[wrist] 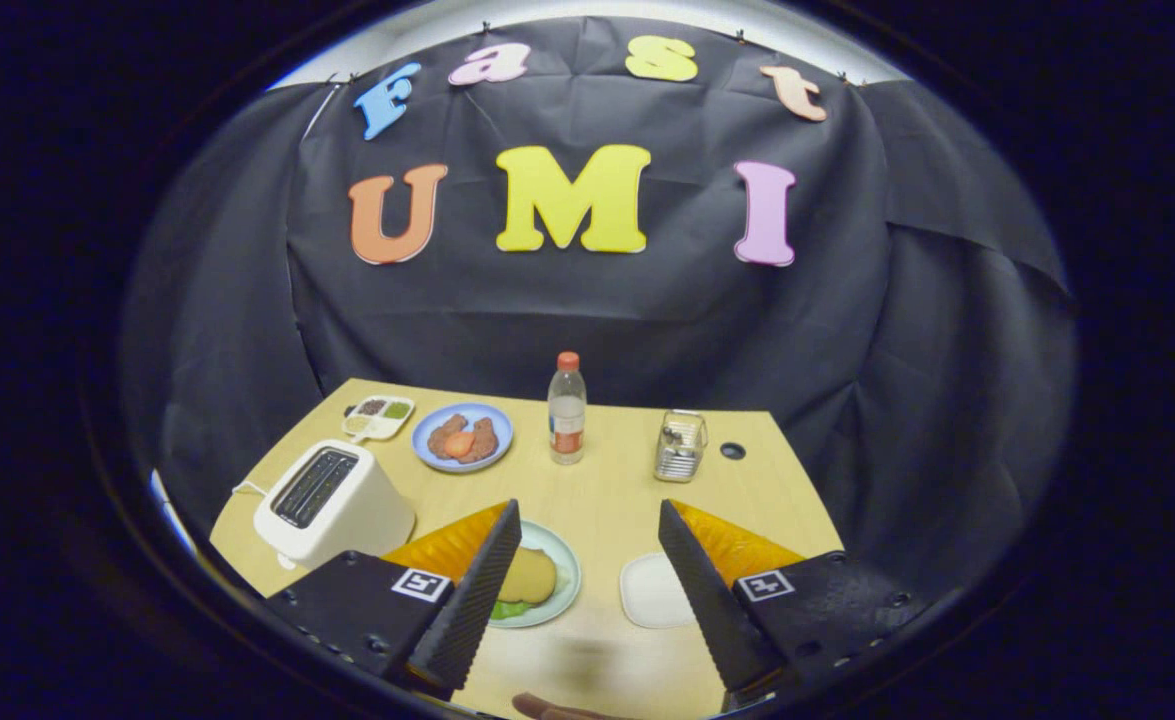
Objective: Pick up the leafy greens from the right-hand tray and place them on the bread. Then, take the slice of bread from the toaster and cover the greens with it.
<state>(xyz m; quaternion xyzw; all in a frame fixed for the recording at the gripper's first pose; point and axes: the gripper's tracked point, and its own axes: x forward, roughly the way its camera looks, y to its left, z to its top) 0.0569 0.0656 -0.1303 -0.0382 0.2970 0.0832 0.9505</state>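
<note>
Bare table [597,500] ahead of open tool [587,560]; toaster [332,500] flanks.

Wood-top table [607,500]. Clear water bottle [567,412], orange cap, upright at centre back. Blue plate [463,437] at its 9 o'clock, brown food pieces plus orange piece on it. Small divided dish [378,417] further toward 9, dark and green fillings. Metal-lidded glass jar [680,446] at bottle's 3 o'clock; dark round hole [732,451] in tabletop just beside jar.

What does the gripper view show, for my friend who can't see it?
The open claw hovers above a wooden table, holding nothing. Between its fingers lie a plate with bread atop leafy greens, and a white tray. Beyond stand a toaster, water bottle and a blue plate of food.
</note>
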